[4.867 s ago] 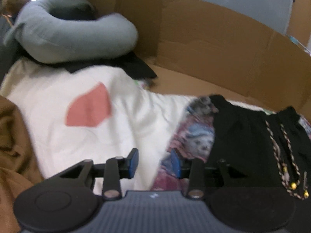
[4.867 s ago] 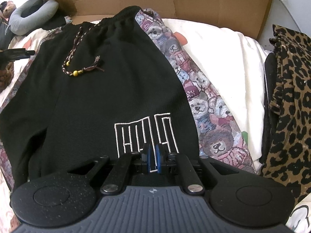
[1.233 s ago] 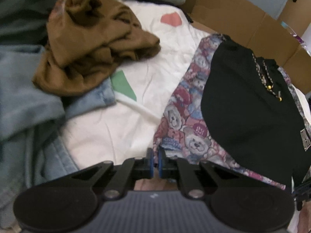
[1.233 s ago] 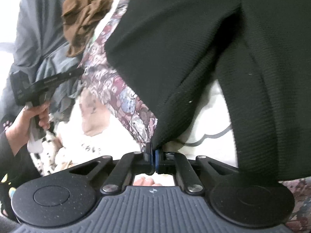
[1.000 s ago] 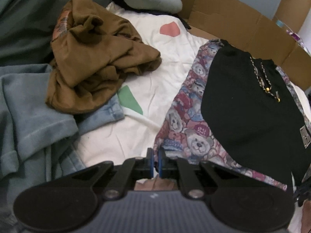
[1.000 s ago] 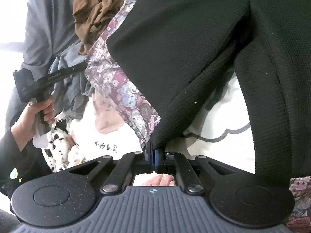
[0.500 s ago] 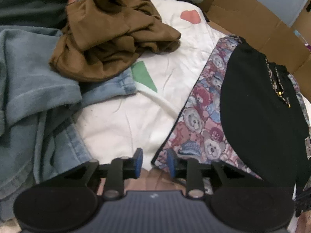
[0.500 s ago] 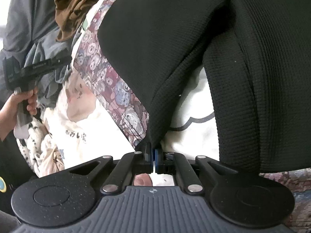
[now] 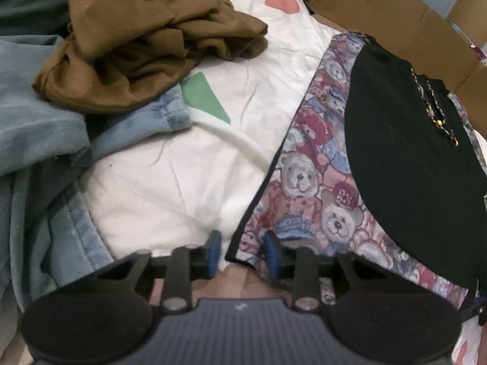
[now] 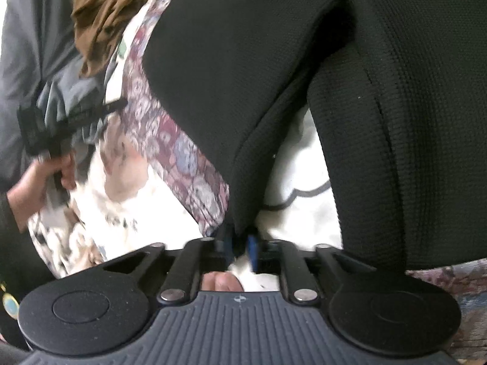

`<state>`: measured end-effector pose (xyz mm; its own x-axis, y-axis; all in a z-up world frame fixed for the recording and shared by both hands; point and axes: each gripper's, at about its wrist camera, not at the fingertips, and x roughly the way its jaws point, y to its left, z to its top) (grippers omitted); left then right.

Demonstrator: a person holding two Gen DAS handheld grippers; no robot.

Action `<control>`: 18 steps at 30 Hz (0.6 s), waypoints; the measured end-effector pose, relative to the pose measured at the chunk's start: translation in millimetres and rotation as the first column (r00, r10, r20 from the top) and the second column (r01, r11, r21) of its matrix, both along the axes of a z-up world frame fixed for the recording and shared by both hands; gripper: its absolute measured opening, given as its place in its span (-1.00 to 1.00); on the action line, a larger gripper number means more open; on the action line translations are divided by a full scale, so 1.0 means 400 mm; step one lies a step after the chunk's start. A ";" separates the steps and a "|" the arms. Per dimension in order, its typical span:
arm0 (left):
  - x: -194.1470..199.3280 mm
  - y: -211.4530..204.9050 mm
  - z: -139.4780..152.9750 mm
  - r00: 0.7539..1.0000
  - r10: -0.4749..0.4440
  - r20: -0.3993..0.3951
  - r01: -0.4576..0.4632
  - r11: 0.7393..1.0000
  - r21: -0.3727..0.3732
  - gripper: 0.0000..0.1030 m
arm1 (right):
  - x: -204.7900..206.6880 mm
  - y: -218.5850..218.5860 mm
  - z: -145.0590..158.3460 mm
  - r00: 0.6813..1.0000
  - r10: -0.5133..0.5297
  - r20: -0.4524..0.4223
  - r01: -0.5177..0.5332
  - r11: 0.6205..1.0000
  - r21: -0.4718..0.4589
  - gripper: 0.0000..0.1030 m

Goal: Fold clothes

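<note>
While the black shorts [image 9: 404, 158] lie spread on top of the teddy-bear print garment [image 9: 307, 179], both rest on a white sheet [image 9: 194, 182] with green and pink patches. On the left wrist view, the left claw [image 9: 242, 251] sits low over the near corner of the bear-print cloth; its blue pads [image 9: 214, 245] stand apart and are closing, with the dark-edged corner of that cloth lying between them, not yet pinched. A braided drawstring with yellow beads [image 9: 438, 112] runs down the black shorts near the waistband. To the left lie a crumpled brown garment [image 9: 146, 42] and pale blue denim [image 9: 54, 140]; brown cardboard [image 9: 395, 9] stands behind.

From the right wrist view, the right claw [image 10: 240, 251] is at the hem of the black shorts [image 10: 243, 76], where a pointed fold of the black fabric hangs down between its pads; these are parting, and the cloth is blurred there, so I cannot tell whether either pad touches it. Far left, blurred, a hand [image 10: 36, 182] grips the other tool's handle.
</note>
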<state>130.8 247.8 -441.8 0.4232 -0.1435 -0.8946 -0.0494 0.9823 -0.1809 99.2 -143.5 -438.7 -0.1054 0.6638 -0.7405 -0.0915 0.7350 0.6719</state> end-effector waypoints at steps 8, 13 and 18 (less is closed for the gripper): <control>0.008 -0.005 0.075 0.999 -0.031 -0.023 0.032 0.999 0.013 -0.88 | 0.006 0.023 -0.015 1.000 0.003 -0.023 -0.002 0.999 0.045 -1.00; 0.008 0.000 0.134 0.999 -0.038 -0.023 0.039 0.999 0.030 -0.89 | 0.004 0.011 -0.014 0.998 -0.011 -0.055 0.016 0.995 0.099 -1.00; 0.007 -0.003 0.111 0.996 -0.036 -0.077 0.041 0.997 0.069 -0.89 | 0.001 0.024 -0.026 0.998 0.012 -0.062 -0.008 0.998 0.059 -1.00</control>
